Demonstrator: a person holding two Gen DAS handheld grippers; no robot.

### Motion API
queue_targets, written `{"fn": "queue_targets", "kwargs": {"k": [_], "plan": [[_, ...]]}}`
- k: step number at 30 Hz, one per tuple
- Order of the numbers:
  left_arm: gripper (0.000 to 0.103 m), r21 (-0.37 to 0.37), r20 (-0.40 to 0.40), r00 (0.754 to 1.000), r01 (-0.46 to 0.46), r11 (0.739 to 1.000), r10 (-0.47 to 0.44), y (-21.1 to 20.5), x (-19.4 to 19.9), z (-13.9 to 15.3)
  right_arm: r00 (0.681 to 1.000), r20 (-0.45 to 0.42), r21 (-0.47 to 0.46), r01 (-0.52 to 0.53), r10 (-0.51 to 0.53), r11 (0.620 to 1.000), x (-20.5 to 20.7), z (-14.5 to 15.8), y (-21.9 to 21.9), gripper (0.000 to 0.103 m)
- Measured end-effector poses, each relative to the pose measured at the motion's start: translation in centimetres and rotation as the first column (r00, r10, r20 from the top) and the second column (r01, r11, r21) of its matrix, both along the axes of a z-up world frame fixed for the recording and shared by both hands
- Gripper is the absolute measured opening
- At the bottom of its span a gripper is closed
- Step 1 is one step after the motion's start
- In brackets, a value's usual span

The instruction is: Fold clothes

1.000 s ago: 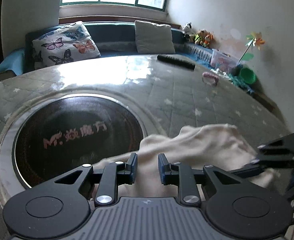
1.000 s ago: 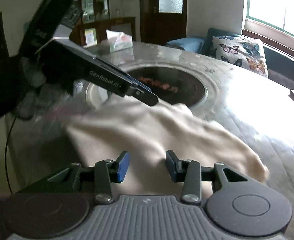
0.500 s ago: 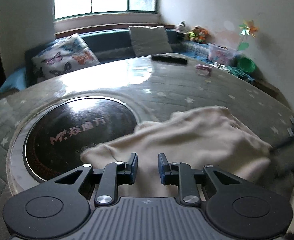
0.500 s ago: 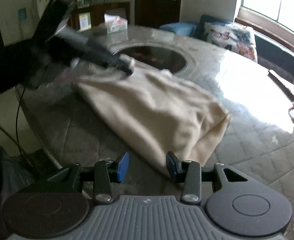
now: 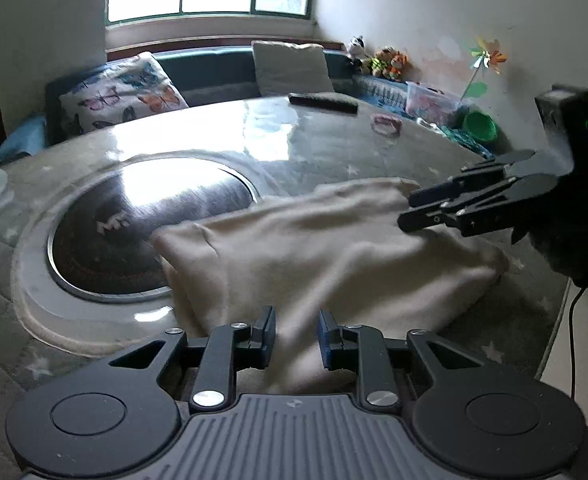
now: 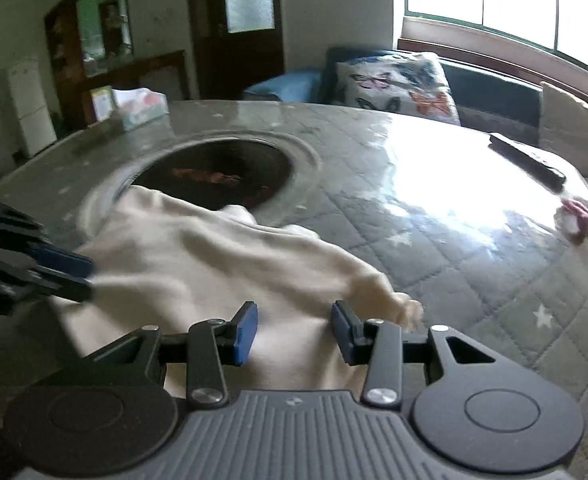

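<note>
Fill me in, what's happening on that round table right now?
A person is folding a cream garment on the quilted round table, with a handheld tool in each hand. The garment lies in a loose, partly folded heap, its far edge overlapping the dark round inset. The left tool and the right tool are both open over the cloth; neither is gripping it. A remote control lies farther back, untouched.

One cream garment (image 5: 326, 248) on one table (image 5: 294, 148). Two grippers: left (image 5: 296, 338), right (image 6: 294, 334). Two cushions (image 5: 122, 90) (image 5: 292, 66), one remote (image 5: 322, 103), one tissue box (image 6: 142, 110), one pinwheel (image 5: 484, 58) (shelf toys too blurred to count).
</note>
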State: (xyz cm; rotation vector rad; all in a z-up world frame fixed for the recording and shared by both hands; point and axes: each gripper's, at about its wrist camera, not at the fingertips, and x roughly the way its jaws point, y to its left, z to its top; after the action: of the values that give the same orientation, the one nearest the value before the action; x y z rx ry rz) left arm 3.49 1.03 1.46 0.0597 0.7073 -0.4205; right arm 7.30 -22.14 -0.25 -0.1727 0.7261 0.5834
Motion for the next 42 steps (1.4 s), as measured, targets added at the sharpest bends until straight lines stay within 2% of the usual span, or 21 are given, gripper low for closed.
{"fn": "queue_targets", "kwargs": {"k": [6, 7, 9, 13, 17, 21, 24, 26, 27, 29, 34, 38, 42], "plan": [[0.025, -0.039, 0.031, 0.996, -0.08, 0.996, 0.082, 1.3, 2.1, 1.2, 1.0, 0.008, 0.046, 0.03, -0.03, 0.998, 1.2, 0.8, 0.3, 0.039], [0.025, -0.043, 0.026, 0.995, -0.095, 0.995, 0.096, 1.4, 2.6, 1.2, 1.0, 0.01, 0.051, 0.024, -0.024, 0.998, 1.4, 0.9, 0.7, 0.039], [0.025, -0.044, 0.016, 0.993, -0.12, 0.992, 0.121, 1.7, 3.5, 0.9, 1.0, 0.014, 0.058, 0.001, -0.002, 0.998, 1.8, 0.9, 1.8, 0.032], [0.025, -0.032, -0.008, 0.987, -0.159, 0.987, 0.159, 2.4, 4.7, -0.1, 0.999, 0.032, 0.029, -0.025, 0.024, 0.999, 2.5, 0.2, 3.8, 0.029], [0.027, -0.065, -0.037, 0.984, -0.176, 0.982, 0.174, 3.3, 5.0, -0.6, 1.0, 0.005, 0.044, 0.008, -0.008, 0.999, 3.6, -0.2, 3.7, 0.027], [0.026, -0.077, -0.021, 0.982, -0.189, 0.979, 0.187, 3.5, 4.9, -0.1, 0.999, 0.014, 0.057, 0.04, -0.041, 0.998, 3.6, 0.3, 3.0, 0.027], [0.027, -0.085, -0.041, 0.978, -0.206, 0.975, 0.203, 3.7, 5.2, -0.4, 0.997, -0.013, 0.034, 0.072, -0.071, 0.997, 4.1, -0.6, 2.6, 0.028], [0.033, -0.097, -0.044, 0.975, -0.221, 0.971, 0.217, 4.0, 5.2, -0.3, 0.996, -0.021, 0.053, 0.093, -0.091, 0.994, 4.3, -0.8, 2.1, 0.03], [0.042, -0.1, -0.037, 0.974, -0.228, 0.969, 0.226, 4.1, 5.1, -0.1, 0.995, -0.018, 0.062, 0.1, -0.099, 0.993, 4.2, -0.5, 1.9, 0.03], [0.051, -0.104, -0.027, 0.97, -0.243, 0.965, 0.241, 4.4, 4.9, 0.2, 0.995, 0.003, 0.065, 0.101, -0.101, 0.993, 3.6, 0.0, 1.8, 0.03], [0.055, -0.123, -0.037, 0.962, -0.275, 0.954, 0.272, 5.4, 4.4, 0.4, 0.993, -0.006, 0.08, 0.115, -0.115, 0.99, 2.8, -0.3, 0.7, 0.03], [0.055, -0.096, -0.061, 0.956, -0.293, 0.951, 0.288, 5.5, 4.2, -0.4, 0.991, -0.022, 0.095, 0.131, -0.129, 0.987, 2.2, -0.6, -0.3, 0.03], [0.058, -0.107, -0.067, 0.95, -0.31, 0.945, 0.305, 6.2, 3.7, -0.5, 0.992, 0.014, 0.088, 0.121, -0.123, 0.989, 1.4, 0.5, 0.2, 0.032]]}}
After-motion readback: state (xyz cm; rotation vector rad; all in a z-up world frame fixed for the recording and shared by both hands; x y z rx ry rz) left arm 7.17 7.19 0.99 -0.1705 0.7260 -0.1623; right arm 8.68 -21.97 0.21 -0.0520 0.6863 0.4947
